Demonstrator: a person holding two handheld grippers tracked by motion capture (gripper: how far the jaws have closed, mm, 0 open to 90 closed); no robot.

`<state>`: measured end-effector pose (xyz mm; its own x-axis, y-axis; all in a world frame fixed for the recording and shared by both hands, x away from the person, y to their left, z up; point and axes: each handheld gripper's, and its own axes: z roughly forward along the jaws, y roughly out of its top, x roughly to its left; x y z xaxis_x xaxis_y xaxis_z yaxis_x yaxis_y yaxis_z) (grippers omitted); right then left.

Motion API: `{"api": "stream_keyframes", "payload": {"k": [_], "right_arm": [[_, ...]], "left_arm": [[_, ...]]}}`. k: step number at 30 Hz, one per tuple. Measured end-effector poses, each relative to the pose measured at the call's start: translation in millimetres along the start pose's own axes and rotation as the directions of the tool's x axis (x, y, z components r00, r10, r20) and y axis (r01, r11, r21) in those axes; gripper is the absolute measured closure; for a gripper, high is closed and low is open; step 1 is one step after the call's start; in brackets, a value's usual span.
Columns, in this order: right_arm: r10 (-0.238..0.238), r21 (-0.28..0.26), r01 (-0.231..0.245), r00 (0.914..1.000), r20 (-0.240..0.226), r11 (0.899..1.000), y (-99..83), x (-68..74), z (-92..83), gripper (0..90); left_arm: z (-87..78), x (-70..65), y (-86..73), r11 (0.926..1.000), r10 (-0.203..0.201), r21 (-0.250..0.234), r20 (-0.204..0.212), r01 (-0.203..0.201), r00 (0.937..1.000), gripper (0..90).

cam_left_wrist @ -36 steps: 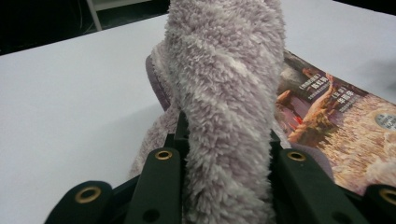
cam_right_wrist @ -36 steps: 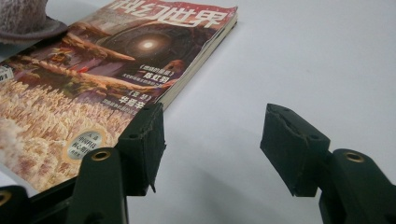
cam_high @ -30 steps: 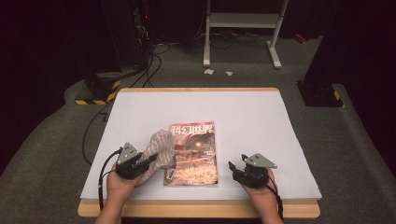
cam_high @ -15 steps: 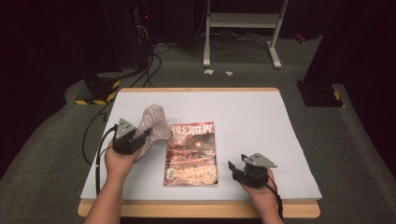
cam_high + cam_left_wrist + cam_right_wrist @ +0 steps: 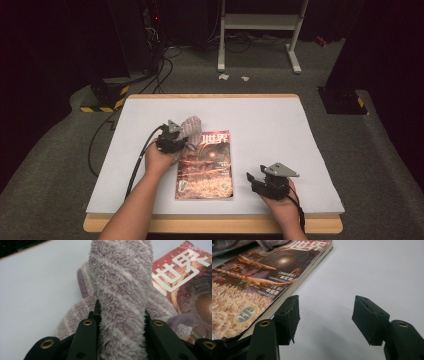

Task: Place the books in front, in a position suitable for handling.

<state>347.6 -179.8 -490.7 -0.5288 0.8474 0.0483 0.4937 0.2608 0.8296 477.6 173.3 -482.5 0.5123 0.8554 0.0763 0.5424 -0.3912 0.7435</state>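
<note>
My left gripper is clamped on the cloth, which rises straight up between its jaws and bulges out on both sides of them. The cloth sits at the far left corner of the book, partly draped over that corner, on the white table. It is fluffy, pale mauve with lighter diagonal stripes (a darker ribbed edge shows behind the fold). My right gripper rests on the table just right of the book's near right corner, well apart from the cloth. Its jaws have just been opening and stand apart with nothing between them.
</note>
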Motion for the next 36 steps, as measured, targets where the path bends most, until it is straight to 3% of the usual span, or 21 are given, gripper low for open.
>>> {"api": "stream_keyframes", "payload": {"k": [3, 5, 6, 7, 9, 10, 11, 15, 19, 24, 26, 27, 28, 30, 34, 36], "right_arm": [[0.016, -0.007, -0.016, 0.9998, -0.008, 1.000, -1.2, -5.1, -0.8, 35.5], [0.023, -0.016, -0.023, 0.9997, -0.005, 1.000, -1.9, -7.1, -1.7, 34.7], [0.023, -0.016, -0.023, 0.9997, -0.005, 1.000, -1.9, -7.1, -1.7, 34.7], [0.023, -0.022, -0.023, 0.9997, -0.004, 1.000, -2.5, -8.0, -3.2, 34.3], [0.018, -0.031, -0.018, 0.9998, -0.002, 0.999, -2.8, -8.0, -4.0, 33.1], [0.018, -0.031, -0.018, 0.9998, -0.002, 0.999, -2.8, -8.0, -4.0, 33.1], [0.015, -0.033, -0.015, 0.9999, 0.002, 0.999, -3.5, -7.7, -4.1, 32.1], [0.012, -0.050, -0.010, 0.9993, 0.035, 0.999, -4.5, -7.0, -4.2, 30.7], [0.012, -0.048, -0.009, 0.9989, 0.045, 0.999, -5.7, -7.0, -2.4, 29.0], [0.018, -0.013, -0.017, 0.9975, 0.068, 1.000, -7.7, -7.1, 3.4, 25.7], [0.023, -0.018, -0.022, 0.9970, 0.074, 1.000, -7.5, -7.9, 3.0, 26.1], [0.026, -0.018, -0.024, 0.9969, 0.075, 1.000, -7.6, -8.2, 2.9, 26.1], [0.028, -0.019, -0.026, 0.9969, 0.074, 0.999, -7.6, -8.3, 2.8, 25.7], [0.026, -0.020, -0.024, 0.9967, 0.078, 1.000, -7.0, -8.8, 2.4, 25.6], [0.032, -0.023, -0.030, 0.9960, 0.084, 0.999, -3.0, -10.0, 1.0, 24.8], [0.014, 0.001, -0.014, 0.9967, 0.080, 1.000, -2.1, -9.7, 0.2, 25.5]], "left_arm": [[10.8, -13.2, 8.8, 1.0000, -0.001, -0.003, 0.047, 0.001, 0.9989, 70.7], [16.9, -29.9, 17.3, 0.9992, 0.038, 0.004, 0.072, -0.039, 0.9967, 70.7], [16.9, -29.9, 17.3, 0.9992, 0.038, 0.004, 0.072, -0.039, 0.9967, 70.7], [22.2, -46.3, 23.7, 0.9982, 0.059, -0.003, 0.101, -0.059, 0.9932, 70.7], [27.7, -60.9, 28.9, 0.9978, 0.065, -0.014, 0.121, -0.064, 0.9905, 70.7], [27.7, -60.9, 28.9, 0.9978, 0.065, -0.014, 0.121, -0.064, 0.9905, 70.7], [32.2, -72.9, 33.8, 0.9977, 0.066, -0.022, 0.142, -0.064, 0.9877, 70.7], [36.3, -84.8, 39.4, 0.9968, 0.078, -0.026, 0.137, -0.075, 0.9874, 70.4], [33.2, -71.1, 33.0, 0.9982, 0.059, -0.013, 0.111, -0.058, 0.9920, 70.4], [20.2, -37.6, 16.8, 0.9998, 0.017, 0.001, 0.042, -0.017, 0.9990, 70.3], [16.9, -30.7, 13.6, 0.9999, 0.015, 0.006, 0.027, -0.015, 0.9995, 70.3], [11.2, -18.5, 7.6, 0.9999, -0.006, 0.009, 0.007, 0.006, 1.0000, 70.3], [11.2, -18.5, 7.6, 0.9999, -0.006, 0.009, 0.007, 0.006, 1.0000, 70.3], [3.3, -3.9, 0.9, 0.9997, -0.017, 0.017, -0.018, 0.017, 0.9997, 70.3], [-2.5, 7.3, -5.1, 0.9993, -0.030, 0.024, -0.028, 0.030, 0.9992, 70.3], [-2.4, 5.6, -5.2, 0.9993, -0.024, 0.027, -0.030, 0.025, 0.9993, 70.3]]}}
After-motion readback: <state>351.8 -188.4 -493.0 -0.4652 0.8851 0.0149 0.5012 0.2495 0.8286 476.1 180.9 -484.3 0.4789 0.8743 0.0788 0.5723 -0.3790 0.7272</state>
